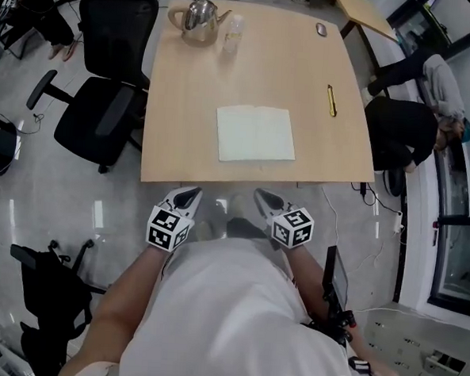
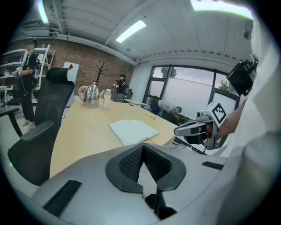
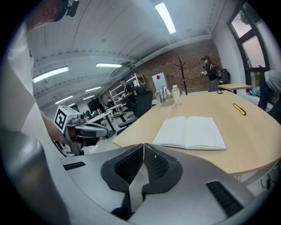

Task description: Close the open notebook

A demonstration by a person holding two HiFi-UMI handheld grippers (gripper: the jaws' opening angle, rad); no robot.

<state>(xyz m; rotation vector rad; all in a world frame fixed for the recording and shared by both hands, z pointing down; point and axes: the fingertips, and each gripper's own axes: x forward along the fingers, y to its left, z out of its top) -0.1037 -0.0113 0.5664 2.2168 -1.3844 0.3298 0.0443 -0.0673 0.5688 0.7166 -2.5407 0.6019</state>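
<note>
An open notebook (image 1: 255,134) with pale blank pages lies flat near the front edge of the light wooden table (image 1: 185,101). It shows in the left gripper view (image 2: 133,131) and in the right gripper view (image 3: 191,132) too. Both grippers hang in front of the table edge, below the notebook and apart from it. My left gripper (image 1: 187,196) (image 2: 142,146) is shut with nothing in it. My right gripper (image 1: 264,198) (image 3: 143,145) is also shut and empty. Each gripper sees the other: the right gripper (image 2: 199,127), the left gripper (image 3: 83,129).
A steel kettle (image 1: 199,19) and a small bottle (image 1: 232,32) stand at the table's far side. A yellow pen (image 1: 331,100) lies right of the notebook. Black office chairs (image 1: 105,112) stand to the left. A person (image 1: 405,130) sits at the right.
</note>
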